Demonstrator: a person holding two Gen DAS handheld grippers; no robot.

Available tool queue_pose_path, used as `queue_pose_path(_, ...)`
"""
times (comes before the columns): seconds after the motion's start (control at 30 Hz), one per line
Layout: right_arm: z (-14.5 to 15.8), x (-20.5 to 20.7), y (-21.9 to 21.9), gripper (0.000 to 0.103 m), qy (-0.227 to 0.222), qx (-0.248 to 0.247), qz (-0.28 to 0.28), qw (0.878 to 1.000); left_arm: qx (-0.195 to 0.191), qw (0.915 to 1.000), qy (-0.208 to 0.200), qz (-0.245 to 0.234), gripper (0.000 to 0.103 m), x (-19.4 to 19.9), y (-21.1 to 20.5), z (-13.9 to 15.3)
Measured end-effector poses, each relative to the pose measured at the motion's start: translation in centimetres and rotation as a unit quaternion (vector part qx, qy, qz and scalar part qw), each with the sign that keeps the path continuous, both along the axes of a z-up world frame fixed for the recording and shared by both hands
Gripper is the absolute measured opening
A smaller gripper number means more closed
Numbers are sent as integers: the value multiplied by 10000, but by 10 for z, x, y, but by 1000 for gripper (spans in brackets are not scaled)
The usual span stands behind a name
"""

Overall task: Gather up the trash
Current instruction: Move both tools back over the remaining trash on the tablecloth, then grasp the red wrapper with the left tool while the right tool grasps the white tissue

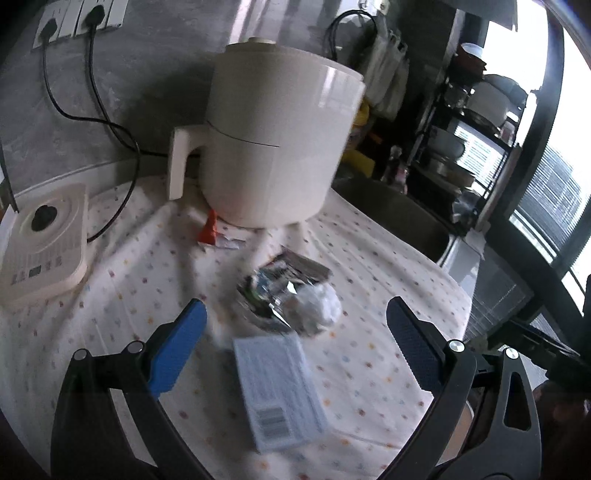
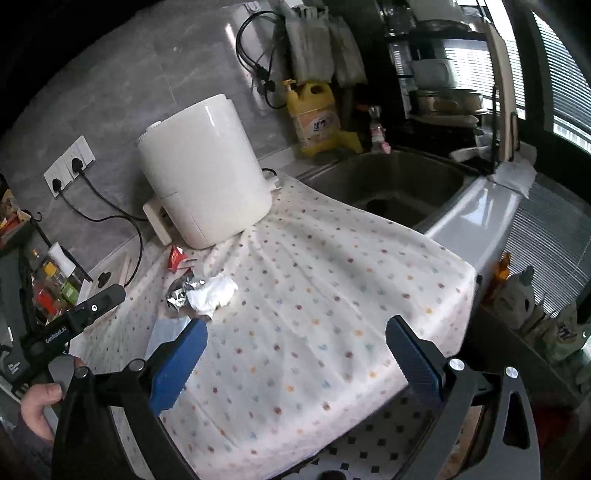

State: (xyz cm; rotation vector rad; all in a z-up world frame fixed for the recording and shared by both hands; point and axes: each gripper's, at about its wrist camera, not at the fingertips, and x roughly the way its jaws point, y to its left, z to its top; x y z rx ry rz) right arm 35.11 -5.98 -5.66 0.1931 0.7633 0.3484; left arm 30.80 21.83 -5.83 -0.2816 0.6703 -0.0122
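Trash lies scattered on a desk covered by a white cloth (image 1: 122, 295) with small coloured dots. Near the middle of the left wrist view sits a crumpled silver foil wrapper (image 1: 277, 284), and a wad of white tissue (image 1: 321, 306) touches its right side. Just in front of them lies a flat pale-blue packet (image 1: 279, 391) with a barcode near its lower edge. Farther back, a red-orange wrapper (image 1: 208, 229) rests by the foot of a tall cream-white appliance (image 1: 273, 136) with a side handle. A flat white device (image 1: 44, 243) with a dark round knob sits at the left edge of the desk, and black cables run from it and the appliance up to wall sockets (image 1: 77, 18).

The left tool (image 1: 295, 325) hovers above the pale-blue packet with its blue pads wide apart, holding nothing; the foil and tissue lie just beyond its fingertips. The right tool (image 2: 295, 334) is also spread wide and empty, over a bare stretch of cloth to the right of the trash. In the right wrist view a steel sink (image 2: 388, 184) lies beyond the cloth's far edge, with a yellow detergent bottle (image 2: 317, 118) behind it, and a person's hand (image 2: 35, 410) grips the other tool's handle at the lower left.
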Motion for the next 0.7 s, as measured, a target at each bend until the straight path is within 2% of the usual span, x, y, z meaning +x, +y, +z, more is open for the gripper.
queue_pose_path(0.27, -6, 31, 45, 90, 143, -80, 328, 9993, -159, 9997, -13, 166, 96, 35, 43, -6)
queue_pose_path(0.33, -9, 38, 54, 87, 216, -103, 379, 9990, -185, 9997, 11, 172, 90, 44, 50, -8)
queue_pose_path(0.43, -13, 48, 67, 87, 268, -173, 424, 9986, -141, 9997, 123, 158, 77, 61, 61, -15)
queue_pose_path(0.7, -30, 66, 86, 84, 563, -383, 426, 9968, -167, 9985, 503, 140, 49, 109, 87, -46)
